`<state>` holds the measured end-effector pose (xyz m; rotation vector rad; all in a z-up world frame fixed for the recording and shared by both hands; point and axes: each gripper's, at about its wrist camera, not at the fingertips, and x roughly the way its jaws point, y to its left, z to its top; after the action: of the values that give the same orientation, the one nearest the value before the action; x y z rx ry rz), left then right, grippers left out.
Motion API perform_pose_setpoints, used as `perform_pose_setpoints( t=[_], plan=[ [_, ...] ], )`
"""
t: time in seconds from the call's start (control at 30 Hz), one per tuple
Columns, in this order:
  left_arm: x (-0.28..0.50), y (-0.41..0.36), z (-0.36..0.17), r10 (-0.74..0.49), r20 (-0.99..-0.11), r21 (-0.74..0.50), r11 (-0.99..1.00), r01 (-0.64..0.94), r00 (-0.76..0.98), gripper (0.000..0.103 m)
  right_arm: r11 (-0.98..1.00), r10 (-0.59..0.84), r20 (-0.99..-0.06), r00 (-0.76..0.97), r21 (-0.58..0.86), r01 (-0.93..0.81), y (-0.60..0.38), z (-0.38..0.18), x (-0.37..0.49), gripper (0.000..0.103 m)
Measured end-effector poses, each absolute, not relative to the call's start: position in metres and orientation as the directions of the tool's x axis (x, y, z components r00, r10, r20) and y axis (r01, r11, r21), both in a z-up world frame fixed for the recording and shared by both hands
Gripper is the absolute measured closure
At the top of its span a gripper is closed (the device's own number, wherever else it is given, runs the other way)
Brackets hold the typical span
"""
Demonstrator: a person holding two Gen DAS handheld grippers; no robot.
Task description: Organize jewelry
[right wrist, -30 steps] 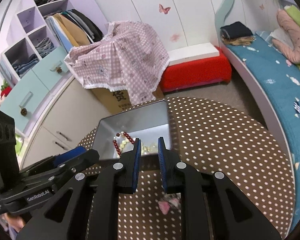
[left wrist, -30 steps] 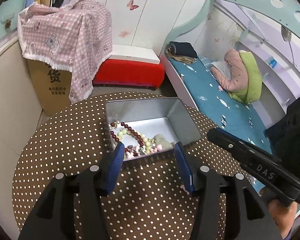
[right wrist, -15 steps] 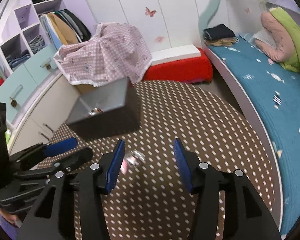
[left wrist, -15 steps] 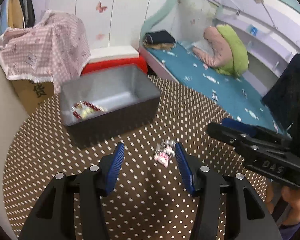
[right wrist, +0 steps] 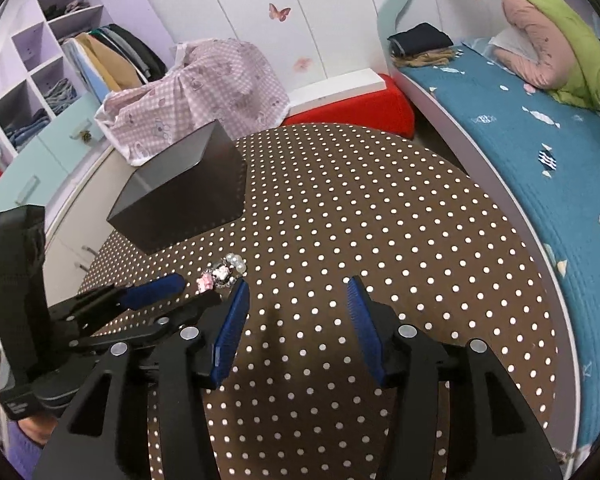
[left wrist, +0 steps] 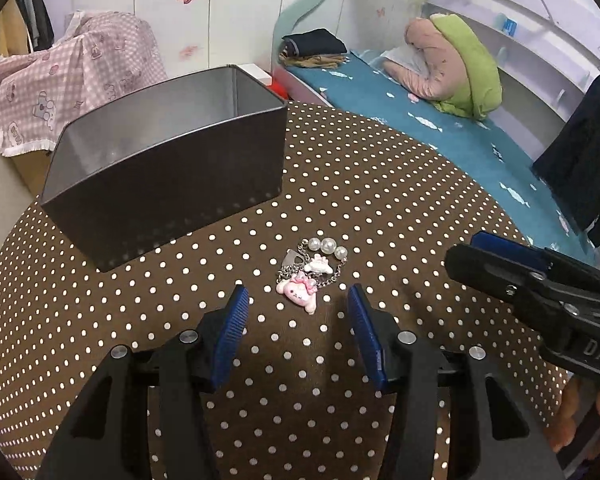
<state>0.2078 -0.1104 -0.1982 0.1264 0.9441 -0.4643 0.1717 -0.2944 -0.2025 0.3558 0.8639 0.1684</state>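
Both grippers gape, left gripper (left wrist: 296, 300) before charm bracelet (left wrist: 310, 270) (tin's (left wrist: 168, 168) contents hidden).

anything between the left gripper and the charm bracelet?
Nothing: in the left wrist view only bare dotted tablecloth separates the left gripper from the charm bracelet.

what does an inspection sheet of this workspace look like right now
surface: round table under a brown cloth with white dots.
job's things: pink charm bracelet with pearls and chain lies on the cloth, outside the metal tin; the tin's contents are hidden from both views.
clutter: nothing seen on the table beyond these.
grippers: left gripper jaws open, bracelet just ahead between the fingertips, not gripped; right gripper jaws open, empty, over bare cloth to the right of the bracelet.
cables: nothing seen.
surroundings: bed, red bench, pink checked cloth over a box, shelves.
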Motion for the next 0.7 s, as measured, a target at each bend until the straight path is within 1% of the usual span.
perform_pose_setpoints(
  t=[0.03,0.07,0.1,0.17,0.2,0.23,0.3,0.43,0.6,0.7],
  plan=[
    [0.208,-0.111,-0.198,-0.323,-0.803,-0.089,0.895,0.436,0.501,0.057,0.927,0.289,-0.712,0.640,0.375,-0.001,-0.295,-0.203,0.172,0.053],
    [0.209,-0.112,-0.198,-0.317,-0.803,-0.079,0.896,0.437,0.505,0.063,0.927,0.290,-0.712,0.639,0.376,-0.001,-0.295,-0.204,0.172,0.053],
    [0.209,-0.114,-0.199,-0.309,-0.803,-0.068,0.897,0.437,0.509,0.066,0.927,0.289,-0.713,0.638,0.375,-0.001,-0.295,-0.204,0.172,0.053],
    [0.212,-0.113,-0.199,-0.300,-0.804,-0.055,0.897,0.438,0.514,0.077,0.927,0.291,-0.712,0.639,0.376,-0.004,-0.294,-0.204,0.173,0.053],
    [0.212,-0.113,-0.199,-0.297,-0.804,-0.050,0.897,0.440,0.515,0.078,0.928,0.289,-0.712,0.640,0.373,-0.004,-0.293,-0.204,0.173,0.053],
    [0.212,-0.113,-0.199,-0.297,-0.804,-0.048,0.896,0.441,0.515,0.085,0.929,0.288,-0.712,0.640,0.371,-0.006,-0.293,-0.204,0.173,0.053],
    [0.213,-0.109,-0.199,-0.310,-0.803,-0.064,0.894,0.443,0.509,0.088,0.929,0.290,-0.711,0.641,0.370,-0.010,-0.291,-0.203,0.174,0.053],
    [0.214,-0.091,-0.199,-0.325,-0.799,-0.104,0.904,0.416,0.507,0.088,0.934,0.288,-0.714,0.638,0.358,-0.021,-0.283,-0.201,0.177,0.053],
    [0.214,-0.064,-0.196,-0.369,-0.786,-0.182,0.905,0.384,0.496,0.088,0.944,0.280,-0.728,0.626,0.328,-0.040,-0.269,-0.203,0.182,0.053],
    [0.214,-0.046,-0.192,-0.364,-0.778,-0.197,0.915,0.352,0.512,0.088,0.949,0.276,-0.735,0.619,0.311,-0.054,-0.261,-0.204,0.185,0.053]
  ],
)
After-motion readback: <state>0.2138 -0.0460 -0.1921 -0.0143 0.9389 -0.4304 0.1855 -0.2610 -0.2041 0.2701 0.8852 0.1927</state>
